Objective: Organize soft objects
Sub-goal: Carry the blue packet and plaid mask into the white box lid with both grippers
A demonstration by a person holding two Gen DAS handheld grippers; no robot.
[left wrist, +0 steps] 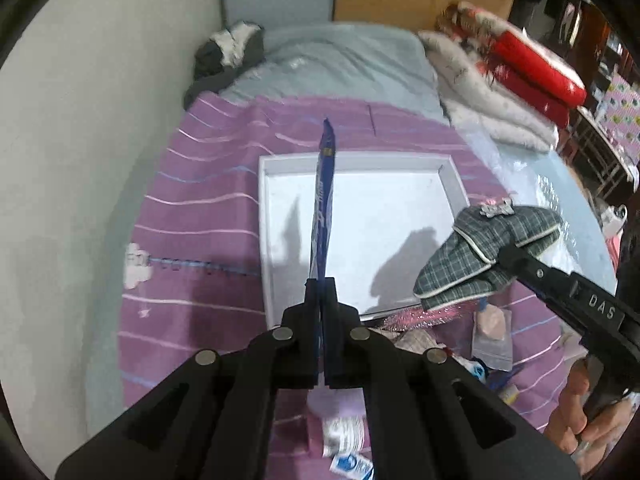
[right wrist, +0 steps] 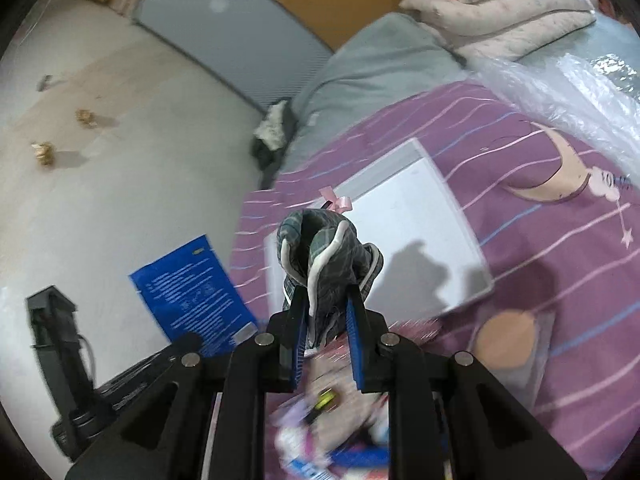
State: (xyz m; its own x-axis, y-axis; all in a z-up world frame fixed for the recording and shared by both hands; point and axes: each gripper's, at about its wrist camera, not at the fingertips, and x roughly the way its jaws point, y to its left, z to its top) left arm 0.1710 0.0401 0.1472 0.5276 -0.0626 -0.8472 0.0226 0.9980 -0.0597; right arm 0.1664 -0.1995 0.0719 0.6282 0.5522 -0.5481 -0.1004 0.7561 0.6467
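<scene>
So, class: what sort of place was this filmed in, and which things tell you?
Most likely a bedroom: a bed with a purple striped sheet, a grey pillow at its head, and folded quilts stacked alongside.

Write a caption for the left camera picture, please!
Left gripper pinches a blue packet above the white tray.

Tray (left wrist: 360, 224) on sheet (left wrist: 200, 208), atop bed (left wrist: 344, 60). Packet (left wrist: 323, 200) held upright above tray's left part by left gripper (left wrist: 320, 296); cloth (left wrist: 480, 252) held over tray's right edge by right gripper (right wrist: 326, 308). Small clutter (left wrist: 490, 336) before tray. Folded quilts (left wrist: 488, 96) behind, right.
</scene>
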